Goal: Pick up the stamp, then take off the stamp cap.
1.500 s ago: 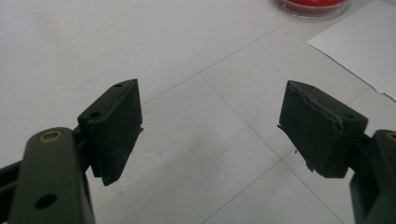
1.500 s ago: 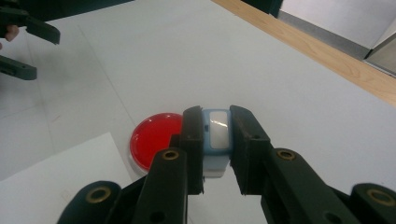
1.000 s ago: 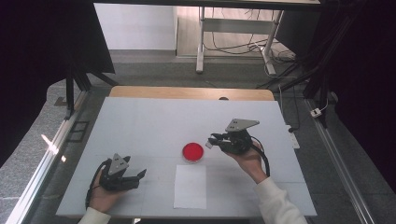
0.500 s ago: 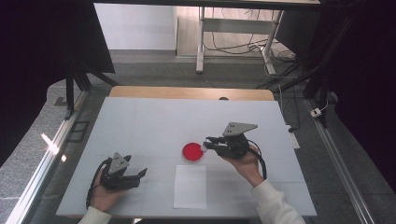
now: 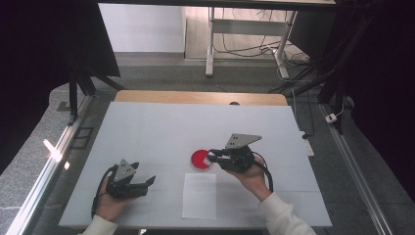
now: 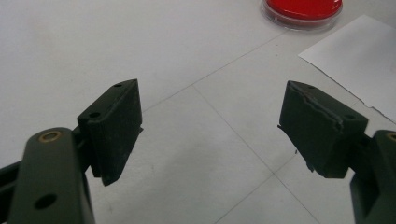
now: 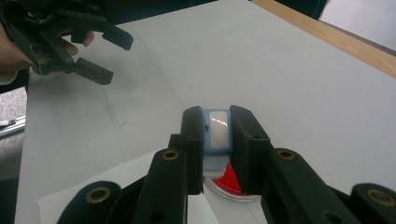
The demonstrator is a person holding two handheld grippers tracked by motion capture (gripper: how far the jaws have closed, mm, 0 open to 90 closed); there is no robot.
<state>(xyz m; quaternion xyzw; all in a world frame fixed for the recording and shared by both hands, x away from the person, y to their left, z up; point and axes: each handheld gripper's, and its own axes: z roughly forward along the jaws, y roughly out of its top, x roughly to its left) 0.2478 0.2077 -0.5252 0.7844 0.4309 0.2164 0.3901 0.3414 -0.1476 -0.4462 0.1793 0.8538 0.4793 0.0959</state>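
Note:
A round red dish (image 5: 199, 159) lies on the white table near its middle; it also sits at the top of the left gripper view (image 6: 303, 7). My right gripper (image 5: 211, 156) hangs over the dish's right edge, shut on a small pale-blue and white piece (image 7: 217, 133). The red dish (image 7: 233, 184) peeks out below those jaws. My left gripper (image 5: 144, 174) rests at the front left, open with nothing between its fingers (image 6: 116, 126). It appears again at the far left of the right gripper view (image 7: 109, 58).
A white sheet of paper (image 5: 199, 195) lies just in front of the dish, also seen in the left gripper view (image 6: 355, 60). A wooden strip (image 5: 200, 97) runs along the table's far edge. Metal stands and cables are on the floor beyond.
My right gripper has moved left and nearer to the person, carrying the small piece from beside the dish to over its right edge. The left gripper has barely shifted.

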